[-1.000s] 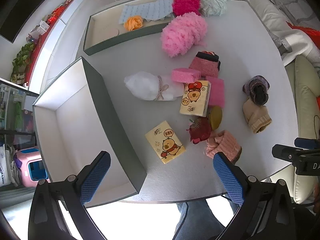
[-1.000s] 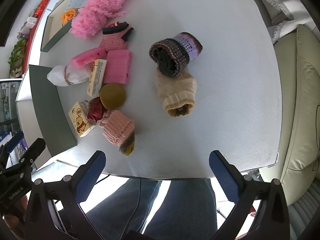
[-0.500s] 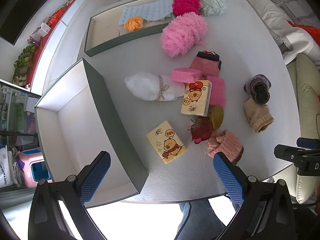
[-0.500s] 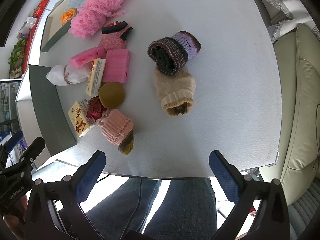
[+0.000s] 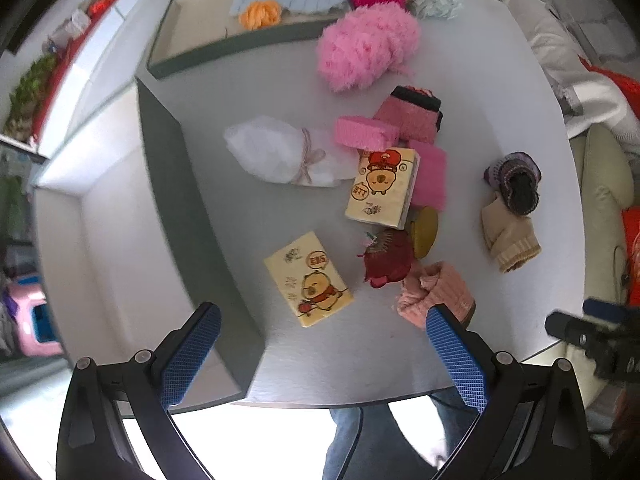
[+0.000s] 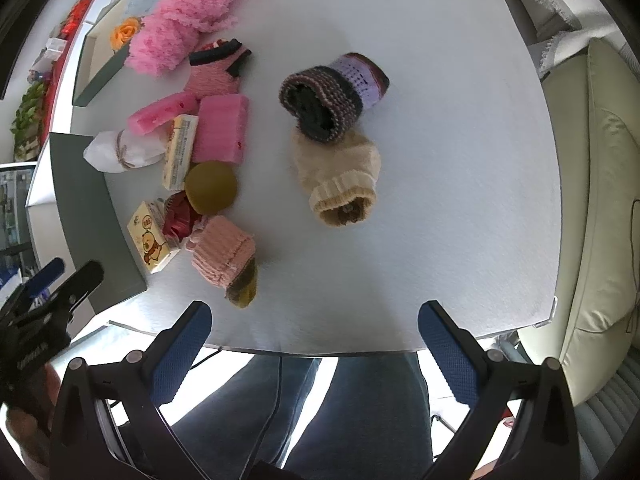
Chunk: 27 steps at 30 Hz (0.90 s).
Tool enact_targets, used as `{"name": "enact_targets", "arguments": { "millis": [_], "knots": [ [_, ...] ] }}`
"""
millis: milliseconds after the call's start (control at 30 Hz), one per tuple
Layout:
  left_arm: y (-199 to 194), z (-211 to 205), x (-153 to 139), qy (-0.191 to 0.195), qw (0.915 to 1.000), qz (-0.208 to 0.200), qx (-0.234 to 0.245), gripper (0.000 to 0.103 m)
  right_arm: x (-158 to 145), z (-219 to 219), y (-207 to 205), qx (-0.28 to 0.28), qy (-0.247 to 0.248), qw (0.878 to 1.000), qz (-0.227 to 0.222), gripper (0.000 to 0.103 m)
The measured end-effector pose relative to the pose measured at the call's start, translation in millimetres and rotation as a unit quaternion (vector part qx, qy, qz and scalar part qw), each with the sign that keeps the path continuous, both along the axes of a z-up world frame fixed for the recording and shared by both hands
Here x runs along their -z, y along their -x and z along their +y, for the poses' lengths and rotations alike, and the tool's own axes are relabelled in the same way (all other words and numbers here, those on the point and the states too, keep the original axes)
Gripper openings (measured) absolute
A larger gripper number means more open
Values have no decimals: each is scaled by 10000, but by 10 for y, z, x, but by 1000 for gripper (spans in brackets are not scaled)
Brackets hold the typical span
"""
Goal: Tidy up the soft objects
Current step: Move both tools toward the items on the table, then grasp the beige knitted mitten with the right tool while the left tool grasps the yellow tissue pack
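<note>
Soft items lie scattered on a white table (image 5: 256, 92): a yellow tissue pack (image 5: 308, 279), a second tissue pack (image 5: 382, 188), a white tied bundle (image 5: 280, 155), pink sponges (image 5: 366, 133), a fluffy pink ball (image 5: 368, 46), a pink knit roll (image 6: 224, 250), a cream knit sock (image 6: 338, 178) and a purple striped knit roll (image 6: 332, 94). My left gripper (image 5: 320, 354) hangs open above the table's near edge, just short of the yellow tissue pack. My right gripper (image 6: 314, 350) is open and empty over the near edge, in front of the cream sock.
An empty green-walled box (image 5: 100, 240) stands at the left. A shallow green tray (image 5: 188, 46) at the back holds an orange yarn flower (image 5: 260, 14) and a blue cloth. A cream sofa (image 6: 600, 200) borders the right. A person's jeans show below the table edge.
Both grippers have crept forward and down toward the table, so the objects look larger. Nothing on the table has moved, and both grippers stay open.
</note>
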<state>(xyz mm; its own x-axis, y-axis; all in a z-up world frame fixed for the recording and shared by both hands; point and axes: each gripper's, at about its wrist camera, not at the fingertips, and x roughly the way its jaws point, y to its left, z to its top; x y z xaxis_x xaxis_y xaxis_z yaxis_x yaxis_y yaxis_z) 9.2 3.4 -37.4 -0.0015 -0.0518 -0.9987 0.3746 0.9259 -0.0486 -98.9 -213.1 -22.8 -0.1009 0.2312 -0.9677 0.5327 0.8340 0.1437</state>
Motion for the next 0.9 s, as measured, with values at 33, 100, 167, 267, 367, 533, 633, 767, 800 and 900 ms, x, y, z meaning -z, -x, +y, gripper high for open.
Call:
{"name": "enact_targets", "arguments": {
  "millis": [33, 100, 167, 267, 367, 533, 633, 767, 800, 900],
  "knots": [
    [-9, -13, 60, -33, 9999, 134, -55, 103, 10, 3, 4, 4, 48, 10000, 11, 103],
    [-3, -51, 143, -72, 9994, 315, -97, 103, 24, -1, 23, 6, 180, 9998, 38, 103],
    [-16, -87, 230, 68, 9995, 265, -139, 103, 25, -12, 41, 12, 238, 9997, 57, 103],
    [-11, -45, 383, 143, 9994, 241, -202, 103, 25, -29, 70, 46, 433, 9990, 116, 103],
    [33, 70, 486, 62, 9994, 265, -230, 103, 29, -52, 85, 112, 508, 9986, 74, 103],
    [88, 264, 561, -141, 9991, 238, -334, 103, 85, -59, 38, 130, 355, 9992, -149, 103],
    [104, 412, 614, -288, 9985, 162, -430, 103, 123, -41, -8, 93, 261, 9994, -226, 103],
    [120, 452, 592, -190, 9985, 191, -487, 103, 202, -77, -76, 89, 355, 9990, -269, 103],
    [118, 432, 585, -175, 9982, 198, -547, 103, 224, -88, -93, 98, 350, 9990, -256, 103],
    [9, 382, 561, -63, 9979, 148, -634, 103, 259, -139, -134, 111, 404, 9987, -284, 103]
  ]
}}
